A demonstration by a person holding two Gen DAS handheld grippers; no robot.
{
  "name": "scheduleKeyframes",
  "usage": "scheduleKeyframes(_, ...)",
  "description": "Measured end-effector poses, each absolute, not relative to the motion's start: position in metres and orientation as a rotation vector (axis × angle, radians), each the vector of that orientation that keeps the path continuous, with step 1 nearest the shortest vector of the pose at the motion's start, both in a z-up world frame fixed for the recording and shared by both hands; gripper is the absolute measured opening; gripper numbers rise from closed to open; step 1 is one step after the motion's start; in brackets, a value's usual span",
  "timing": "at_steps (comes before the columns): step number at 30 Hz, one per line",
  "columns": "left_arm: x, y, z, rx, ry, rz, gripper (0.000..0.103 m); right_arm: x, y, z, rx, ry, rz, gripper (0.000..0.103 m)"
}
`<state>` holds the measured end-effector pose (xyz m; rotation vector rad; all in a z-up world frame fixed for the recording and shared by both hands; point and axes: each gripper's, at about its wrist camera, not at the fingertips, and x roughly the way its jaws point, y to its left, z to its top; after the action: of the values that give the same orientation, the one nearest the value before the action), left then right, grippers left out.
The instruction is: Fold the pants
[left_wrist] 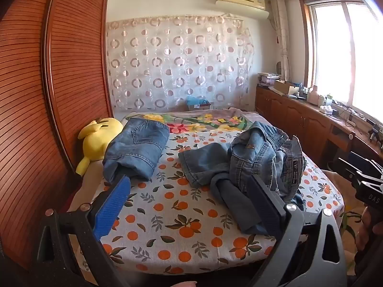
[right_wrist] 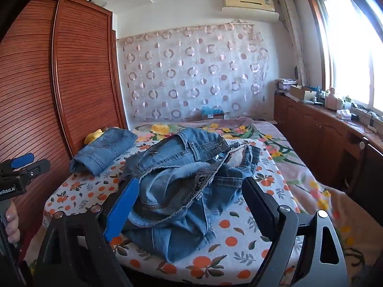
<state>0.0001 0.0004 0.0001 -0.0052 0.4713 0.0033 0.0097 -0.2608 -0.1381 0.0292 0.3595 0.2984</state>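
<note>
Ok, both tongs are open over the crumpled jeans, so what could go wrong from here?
1. The crumpled jeans lie bunched with the waistband turned out and a leg trailing aside, so the right tongs might pinch several layers at once.
2. The pile sits close to the near edge of the bed; a pull towards you could drag it off.
3. The folded jeans lie near the left tongs; a wide sweep might undo them.
</note>
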Motion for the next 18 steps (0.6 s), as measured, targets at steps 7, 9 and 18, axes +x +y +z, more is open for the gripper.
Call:
scheduleKeyframes(7, 0.0039, -0.0015, -0.0023, -0.002, 0.473, 0.003, 0.098, 0.0089, -0.2598, -0.1376, 0.025, 0.359, 0.301, 0.089)
scheduleKeyframes(9, -0.0002, 0.001, 0.0001, -0.004, 0.459, 0.0, 0.098, 0.0086, -0.2596, -0.1369, 0.026, 0.357, 0.299, 0.089)
scheduleKeyframes(18, -0.0016, -0.0006, 0.0007, -0.001, 0.46, -0.001, 0.098, 0.0088, -0.2615, -0.1384, 0.03, 0.352, 0.297, 0.089)
